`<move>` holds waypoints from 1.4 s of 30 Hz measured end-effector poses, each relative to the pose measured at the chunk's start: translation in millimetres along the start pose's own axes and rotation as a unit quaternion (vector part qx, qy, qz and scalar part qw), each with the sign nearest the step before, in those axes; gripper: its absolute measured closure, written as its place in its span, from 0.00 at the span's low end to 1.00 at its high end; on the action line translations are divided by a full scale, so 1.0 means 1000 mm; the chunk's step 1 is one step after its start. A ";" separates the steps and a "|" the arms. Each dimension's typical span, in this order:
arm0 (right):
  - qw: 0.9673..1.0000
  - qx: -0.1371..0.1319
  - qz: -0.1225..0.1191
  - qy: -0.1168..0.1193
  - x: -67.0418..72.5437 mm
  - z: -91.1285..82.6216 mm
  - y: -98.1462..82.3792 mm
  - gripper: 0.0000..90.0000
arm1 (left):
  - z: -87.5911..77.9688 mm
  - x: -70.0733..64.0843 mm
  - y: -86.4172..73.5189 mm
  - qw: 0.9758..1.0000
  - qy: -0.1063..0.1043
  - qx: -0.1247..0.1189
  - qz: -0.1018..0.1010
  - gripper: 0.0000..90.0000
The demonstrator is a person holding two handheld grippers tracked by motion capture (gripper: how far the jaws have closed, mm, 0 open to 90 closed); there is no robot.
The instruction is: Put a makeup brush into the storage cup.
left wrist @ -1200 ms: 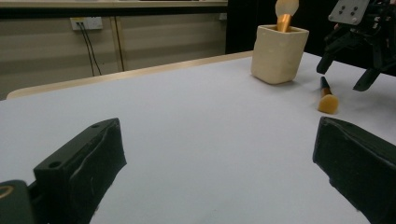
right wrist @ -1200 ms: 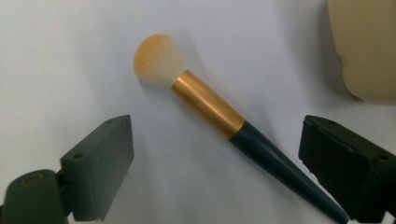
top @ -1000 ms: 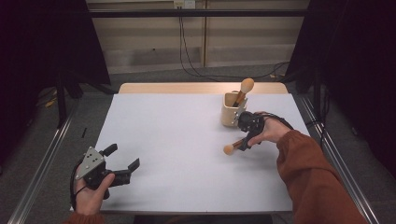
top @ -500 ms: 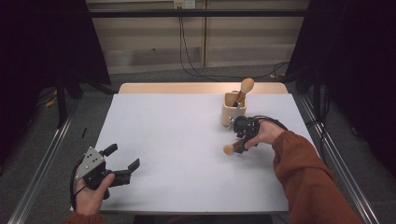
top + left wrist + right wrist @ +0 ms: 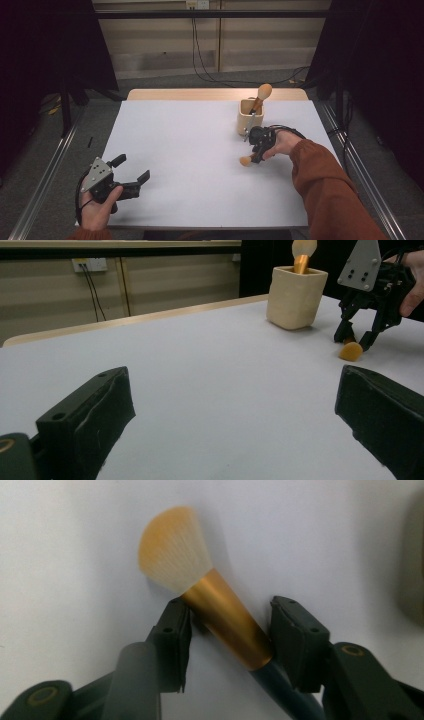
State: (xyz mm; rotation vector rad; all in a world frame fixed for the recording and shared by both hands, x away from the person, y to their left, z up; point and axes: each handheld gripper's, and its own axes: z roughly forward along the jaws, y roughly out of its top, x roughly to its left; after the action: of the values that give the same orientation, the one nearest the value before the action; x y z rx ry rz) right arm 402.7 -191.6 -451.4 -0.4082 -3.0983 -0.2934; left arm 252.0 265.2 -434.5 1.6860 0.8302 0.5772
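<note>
A: Where is the makeup brush?

B: The makeup brush (image 5: 200, 595) lies flat on the white surface (image 5: 200, 165), in its right half, just in front of the beige holder (image 5: 250, 120). Its orange-tipped bristles point toward the near left. In the right gripper view the gold ferrule sits between the two jaws of the right hand-held gripper (image 5: 258, 150); one pad touches the ferrule, and the other pad is at or just off it, so a firm pinch cannot be confirmed.

A: And the jaw state?

B: The jaws of the right hand-held gripper have just been closing around the ferrule, from a wide spread a second ago. The left hand-held gripper (image 5: 134, 172) is spread wide, with nothing between its jaws, resting near the front left corner.

A: What room is available?

B: A second brush (image 5: 261, 95) stands tilted in the holder, near the far edge. The centre of the surface between the two hand-held grippers is open. The right edge lies near the person's sleeve (image 5: 325, 180).

A: Any other change from the earlier frames?

B: The brush, the holder and the left hand-held gripper lie where they did a second ago
</note>
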 end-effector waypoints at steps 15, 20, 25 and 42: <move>1.000 0.003 -0.004 0.005 0.006 -0.001 0.002 0.82 | 0.001 0.000 0.000 1.000 -0.002 0.003 0.001 0.02; 1.000 0.004 0.003 0.007 0.006 -0.001 0.002 0.82 | 0.001 0.000 0.000 1.000 -0.003 0.002 0.000 0.02; 1.000 0.003 0.006 0.005 0.006 -0.001 0.002 0.82 | 0.001 0.000 0.000 1.000 -0.002 0.002 -0.001 0.02; 0.999 -0.024 0.018 -0.017 0.010 -0.016 0.002 0.82 | 0.001 0.000 0.000 1.000 -0.003 0.002 -0.002 0.02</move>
State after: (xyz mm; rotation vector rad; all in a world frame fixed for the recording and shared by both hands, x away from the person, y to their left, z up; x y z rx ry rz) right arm 393.1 -190.4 -435.6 -0.4734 -3.1176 -0.3644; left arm 252.5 264.3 -435.1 1.6889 0.8313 0.5665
